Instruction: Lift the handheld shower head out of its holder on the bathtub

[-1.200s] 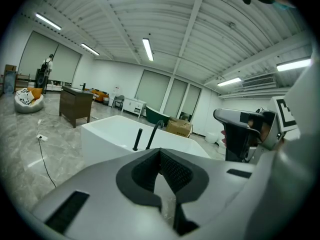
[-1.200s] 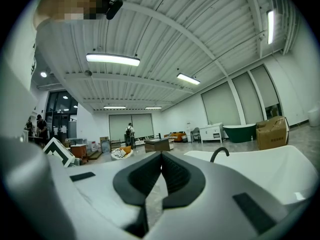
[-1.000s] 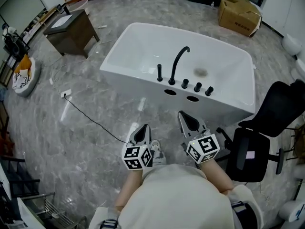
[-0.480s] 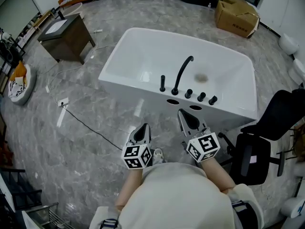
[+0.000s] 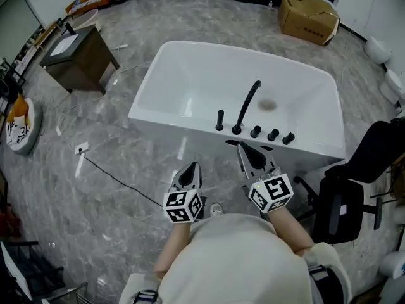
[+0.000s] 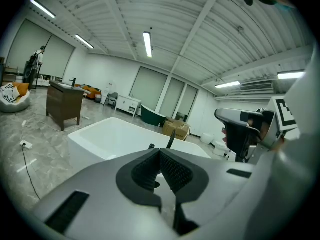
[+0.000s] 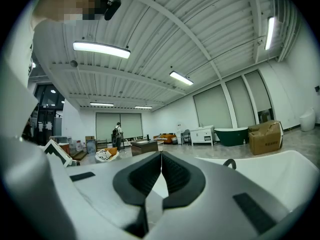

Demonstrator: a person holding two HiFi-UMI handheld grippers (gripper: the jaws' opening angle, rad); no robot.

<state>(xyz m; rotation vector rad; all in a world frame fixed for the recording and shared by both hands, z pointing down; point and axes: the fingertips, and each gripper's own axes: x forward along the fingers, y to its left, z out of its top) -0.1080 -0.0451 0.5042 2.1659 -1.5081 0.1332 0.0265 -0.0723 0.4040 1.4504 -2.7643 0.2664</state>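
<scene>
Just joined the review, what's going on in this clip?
A person stands facing a white tub with a gripper in each hand. The left gripper and right gripper are both shut and empty, held short of the tub. The black shower head stands in its holder on the near rim, left of the curved spout, untouched.

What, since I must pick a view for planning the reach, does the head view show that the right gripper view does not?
Only the head view: the black handheld shower head upright on the tub's rim, three knobs, a black chair. Only the right gripper view: ceiling lights, a distant standing person, a dark green tub. Both: the white bathtub, its curved spout, the cardboard box.
</scene>
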